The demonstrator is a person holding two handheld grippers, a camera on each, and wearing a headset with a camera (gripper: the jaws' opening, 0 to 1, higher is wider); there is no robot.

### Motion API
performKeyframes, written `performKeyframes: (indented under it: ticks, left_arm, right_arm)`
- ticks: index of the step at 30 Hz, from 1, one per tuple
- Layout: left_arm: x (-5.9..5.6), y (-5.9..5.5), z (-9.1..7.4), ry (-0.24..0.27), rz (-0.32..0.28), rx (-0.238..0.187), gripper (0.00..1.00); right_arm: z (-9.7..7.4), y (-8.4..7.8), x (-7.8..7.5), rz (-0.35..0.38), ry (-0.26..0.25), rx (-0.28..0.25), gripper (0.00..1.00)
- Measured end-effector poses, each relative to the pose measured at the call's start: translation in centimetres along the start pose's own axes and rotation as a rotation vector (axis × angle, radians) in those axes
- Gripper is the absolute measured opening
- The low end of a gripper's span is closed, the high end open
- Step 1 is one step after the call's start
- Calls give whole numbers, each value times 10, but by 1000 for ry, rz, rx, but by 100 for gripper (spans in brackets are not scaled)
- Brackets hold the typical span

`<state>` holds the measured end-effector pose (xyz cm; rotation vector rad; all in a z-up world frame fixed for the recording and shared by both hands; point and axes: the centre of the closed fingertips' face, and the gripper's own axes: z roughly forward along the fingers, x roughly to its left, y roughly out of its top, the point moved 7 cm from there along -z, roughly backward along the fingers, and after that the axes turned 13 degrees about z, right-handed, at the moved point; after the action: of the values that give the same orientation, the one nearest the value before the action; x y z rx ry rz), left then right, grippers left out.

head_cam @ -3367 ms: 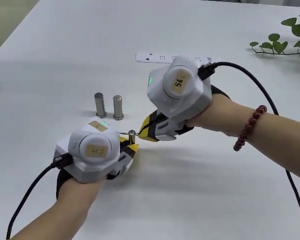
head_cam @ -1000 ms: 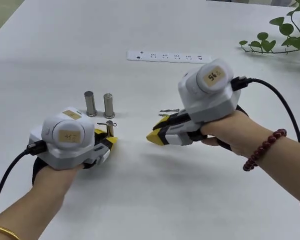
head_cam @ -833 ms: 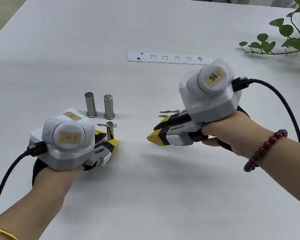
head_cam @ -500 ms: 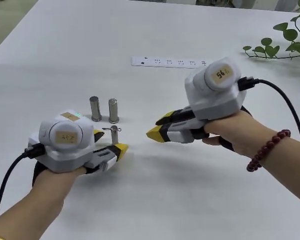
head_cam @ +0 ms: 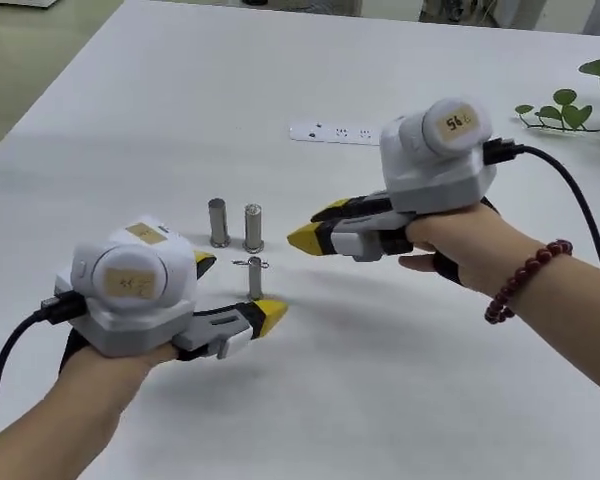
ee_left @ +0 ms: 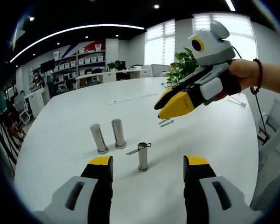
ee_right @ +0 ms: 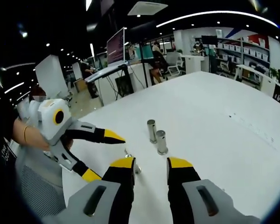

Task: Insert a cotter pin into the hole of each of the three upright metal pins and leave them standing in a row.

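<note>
Since a second ago left hand-held gripper (head_cam: 236, 288) has let go of third metal pin (head_cam: 255, 282); jaws now wide apart, pin standing free between the tips, untouched. Pin upright on desk (head_cam: 380, 380), long axis vertical; cotter pin (head_cam: 250, 264) through hole near its top, lying crosswise, horizontal. Bare metal pins (head_cam: 218, 222), two, upright side by side just behind. Right hand-held gripper (head_cam: 315, 225) off to right above desk, jaws slightly apart, empty, tips pointing toward pins
</note>
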<state>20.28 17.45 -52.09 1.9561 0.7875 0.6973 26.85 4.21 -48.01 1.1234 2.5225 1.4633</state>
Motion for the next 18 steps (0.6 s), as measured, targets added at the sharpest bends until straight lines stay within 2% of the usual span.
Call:
performKeyframes:
  ticks: [3, 7, 10, 12, 14, 16, 18]
  left_arm:
    - [2, 1, -5, -2, -7, -13, 63]
    - [3, 3, -13, 12, -50, -13, 67]
    - [3, 4, -19, 28, -48, -17, 71]
    - [5, 5, -22, 53, -20, -14, 73]
    - [7, 5, -25, 62, -32, -18, 75]
    - [8, 7, -28, 66, -57, -38, 78]
    - [9, 9, -32, 72, -57, -50, 80]
  right_arm:
    - [7, 4, -1, 8, -2, -20, 23]
    - [18, 6, -2, 20, -10, -34, 25]
    - [27, 7, -1, 30, -7, -35, 25]
    - [33, 7, -2, 33, -10, -36, 26]
    - [39, 8, -4, 38, -25, -46, 28]
    - [45, 9, -6, 37, -33, -52, 29]
    - [50, 10, -7, 33, -37, -54, 29]
